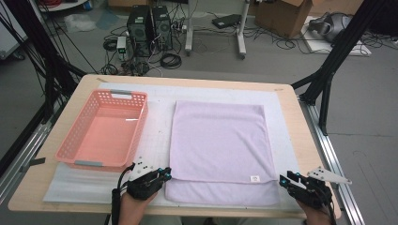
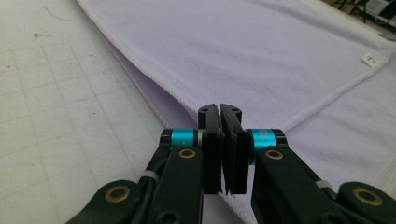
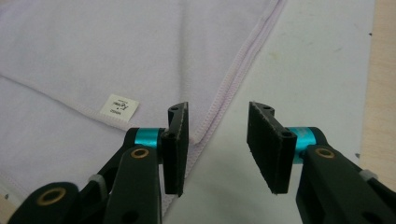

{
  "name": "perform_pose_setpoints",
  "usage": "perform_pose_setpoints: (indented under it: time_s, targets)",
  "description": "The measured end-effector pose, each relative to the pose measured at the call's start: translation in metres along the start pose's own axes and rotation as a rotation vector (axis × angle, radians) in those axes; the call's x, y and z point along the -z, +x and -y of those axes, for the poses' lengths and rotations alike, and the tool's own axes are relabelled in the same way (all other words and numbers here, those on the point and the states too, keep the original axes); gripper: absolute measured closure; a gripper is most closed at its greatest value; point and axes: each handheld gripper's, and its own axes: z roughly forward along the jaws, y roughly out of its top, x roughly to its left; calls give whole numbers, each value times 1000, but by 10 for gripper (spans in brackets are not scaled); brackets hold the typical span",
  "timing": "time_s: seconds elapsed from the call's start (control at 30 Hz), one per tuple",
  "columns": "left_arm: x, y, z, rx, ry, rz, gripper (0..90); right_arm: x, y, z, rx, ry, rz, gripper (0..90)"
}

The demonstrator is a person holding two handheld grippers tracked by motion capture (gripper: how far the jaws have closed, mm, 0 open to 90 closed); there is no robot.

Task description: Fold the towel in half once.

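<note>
A lilac towel (image 1: pixel 218 140) lies flat on the white mat, folded once, its upper layer ending short of the near edge. A small white label (image 1: pixel 255 178) sits near that layer's right near corner. My left gripper (image 1: pixel 168 176) is at the upper layer's left near corner. In the left gripper view my left gripper (image 2: pixel 219 109) is shut on that corner of the towel (image 2: pixel 280 56). My right gripper (image 1: pixel 283 179) rests at the right near corner. In the right gripper view my right gripper (image 3: pixel 218 108) is open, with the towel (image 3: pixel 93 46) edge running between its jaws beside the label (image 3: pixel 119 107).
An empty pink plastic basket (image 1: pixel 105 129) stands on the mat (image 1: pixel 159 122) left of the towel. The wooden table (image 1: pixel 305 140) ends close to the towel's right side. Beyond the far edge are computer towers, cables and black frame legs on the floor.
</note>
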Motion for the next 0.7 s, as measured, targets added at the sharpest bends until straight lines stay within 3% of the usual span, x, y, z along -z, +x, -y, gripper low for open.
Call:
perform_pose_setpoints:
  time_s: [0.2, 0.27, 0.37, 0.5, 0.7]
  targets:
    - [-1, -1, 0, 11, -1, 16, 875, -15, 10, 0, 18, 40, -27, 568]
    - [-1, -1, 0, 17, 4, 14, 876, -20, 15, 0, 32, 71, -5, 625]
    - [1, 0, 0, 40, -8, 19, 879, -25, 17, 1, 67, 92, 17, 833]
    - [7, 2, -1, 67, -29, 34, 880, -20, 18, -1, 106, 87, 36, 853]
    - [16, 1, -1, 77, -55, 54, 881, -8, 19, 0, 115, 60, 14, 855]
